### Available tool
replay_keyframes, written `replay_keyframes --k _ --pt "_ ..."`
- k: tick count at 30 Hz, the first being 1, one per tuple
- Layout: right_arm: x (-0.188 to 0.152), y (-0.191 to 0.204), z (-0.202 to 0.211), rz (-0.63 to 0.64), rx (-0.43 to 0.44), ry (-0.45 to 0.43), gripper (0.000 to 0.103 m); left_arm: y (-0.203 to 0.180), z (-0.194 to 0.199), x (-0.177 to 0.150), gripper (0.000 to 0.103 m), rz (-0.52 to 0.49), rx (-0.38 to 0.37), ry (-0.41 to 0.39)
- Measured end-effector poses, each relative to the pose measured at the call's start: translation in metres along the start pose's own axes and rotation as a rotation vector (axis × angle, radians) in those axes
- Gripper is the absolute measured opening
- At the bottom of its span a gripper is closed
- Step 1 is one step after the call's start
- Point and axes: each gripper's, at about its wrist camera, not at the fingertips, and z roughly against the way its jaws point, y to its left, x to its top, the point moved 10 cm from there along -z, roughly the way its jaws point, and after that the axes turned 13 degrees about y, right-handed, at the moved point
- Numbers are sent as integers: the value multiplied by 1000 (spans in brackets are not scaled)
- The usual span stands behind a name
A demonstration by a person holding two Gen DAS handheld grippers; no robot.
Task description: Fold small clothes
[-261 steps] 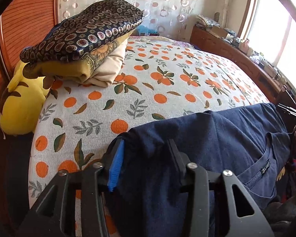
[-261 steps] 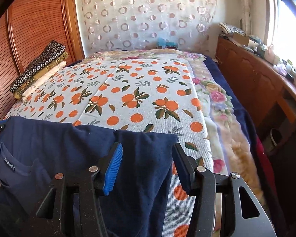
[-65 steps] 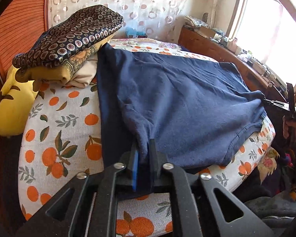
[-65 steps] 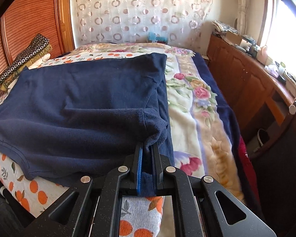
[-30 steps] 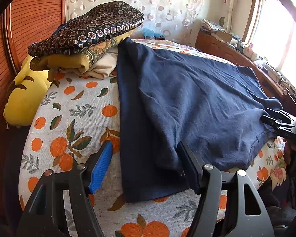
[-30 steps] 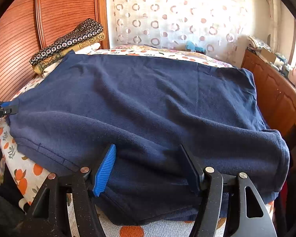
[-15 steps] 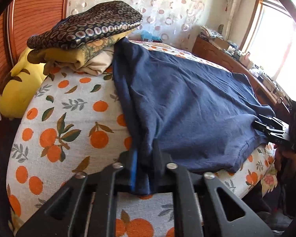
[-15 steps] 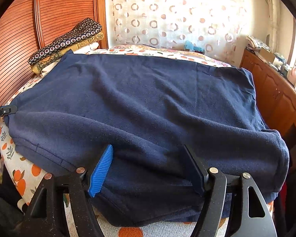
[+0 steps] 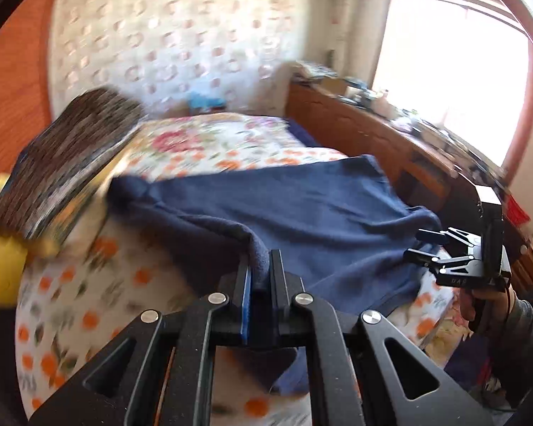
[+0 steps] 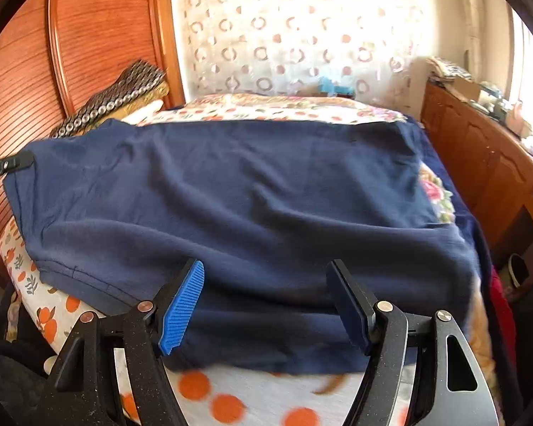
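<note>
A navy blue garment (image 10: 238, 191) lies spread across the bed. In the left wrist view my left gripper (image 9: 261, 266) is shut on a bunched edge of the navy garment (image 9: 302, 209) and holds that edge lifted off the orange-print sheet. My right gripper (image 10: 266, 284) is open, its jaws wide apart over the near hem of the garment. It also shows in the left wrist view (image 9: 423, 245), open at the garment's right edge. The left gripper's tip (image 10: 7, 167) shows at the left edge of the right wrist view.
A stack of folded patterned cloths (image 9: 64, 174) sits at the bed's back left, by a yellow pillow (image 9: 0, 255) and the wooden headboard (image 10: 99, 39). A wooden cabinet (image 10: 479, 163) with clutter runs along the right side, under a window. A floral blanket (image 9: 209, 138) covers the far bed.
My left gripper, shut on the garment's edge half a second ago, has lifted it and swung right. My right gripper has stayed open over the near hem.
</note>
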Motion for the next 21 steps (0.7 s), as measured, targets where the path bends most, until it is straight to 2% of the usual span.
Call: replay_keyframes --k 11,15,18,21 --pt "-27 -50 35 -97 -9 -46 73 -143 -68 82 9 -222 -155 82" --pt "-37 -61 43 -119 -14 -48 73 -189 -75 103 9 -274 -209 93" --pt "-44 -69 48 -131 -20 -44 73 -206 -74 113 9 -284 -235 91" --pt "-50 -71 53 -137 -23 -36 73 -208 -80 114 9 -270 -236 117"
